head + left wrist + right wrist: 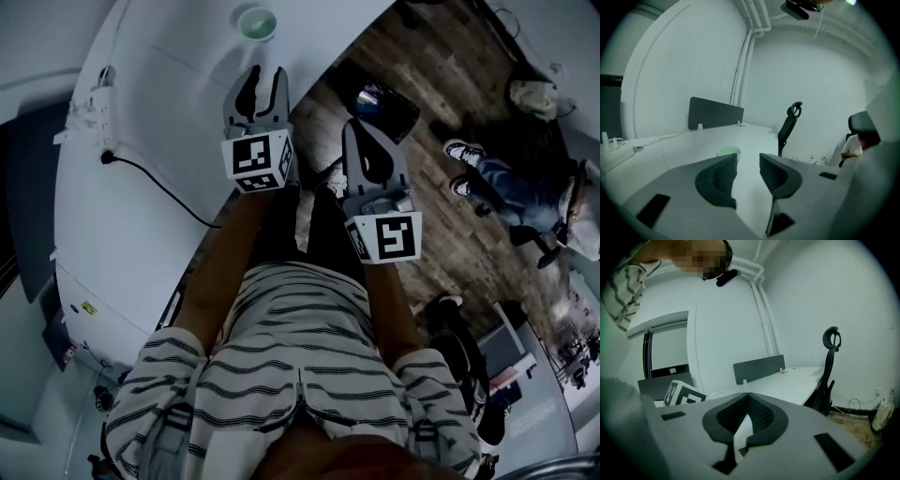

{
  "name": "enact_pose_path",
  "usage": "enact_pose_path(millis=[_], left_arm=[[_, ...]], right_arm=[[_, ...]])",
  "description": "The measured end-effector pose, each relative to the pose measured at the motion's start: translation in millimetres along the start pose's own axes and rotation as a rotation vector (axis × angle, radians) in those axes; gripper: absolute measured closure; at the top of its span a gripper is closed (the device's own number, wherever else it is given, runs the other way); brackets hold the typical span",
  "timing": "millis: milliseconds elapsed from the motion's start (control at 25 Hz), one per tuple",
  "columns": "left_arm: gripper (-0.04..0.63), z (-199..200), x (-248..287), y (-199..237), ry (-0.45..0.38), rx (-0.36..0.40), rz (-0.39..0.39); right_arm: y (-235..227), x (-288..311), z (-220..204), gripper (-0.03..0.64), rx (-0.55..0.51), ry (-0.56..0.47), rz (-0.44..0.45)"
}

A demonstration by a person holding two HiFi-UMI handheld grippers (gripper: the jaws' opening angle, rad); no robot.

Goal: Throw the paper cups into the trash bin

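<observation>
Striped clothing (300,356) on the person fills the near foreground, and both grippers are held out beyond it. The left gripper (265,80) is seen over the white desk (159,112), its jaws spread with nothing between them. A paper cup (256,22), greenish inside, is stood upright on the desk just ahead of that gripper, near the desk's curved right edge. The right gripper (361,131) is held past that edge, over the wooden floor (450,84), its jaws pressed together and empty. A dark container (394,111) on the floor beyond may be the trash bin.
</observation>
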State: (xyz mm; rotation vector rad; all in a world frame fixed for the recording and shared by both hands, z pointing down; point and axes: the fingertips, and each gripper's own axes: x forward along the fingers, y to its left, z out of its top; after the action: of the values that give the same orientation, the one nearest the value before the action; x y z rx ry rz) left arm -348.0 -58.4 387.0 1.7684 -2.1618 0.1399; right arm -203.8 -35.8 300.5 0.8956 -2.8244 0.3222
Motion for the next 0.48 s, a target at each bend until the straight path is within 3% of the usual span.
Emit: enact_pose_path(millis=[480], left_arm=[[0.349, -28, 35, 30, 0.029, 0.020, 0.065]], right_arm=[[3, 12, -25, 0.601, 0.009, 0.033, 0.004]])
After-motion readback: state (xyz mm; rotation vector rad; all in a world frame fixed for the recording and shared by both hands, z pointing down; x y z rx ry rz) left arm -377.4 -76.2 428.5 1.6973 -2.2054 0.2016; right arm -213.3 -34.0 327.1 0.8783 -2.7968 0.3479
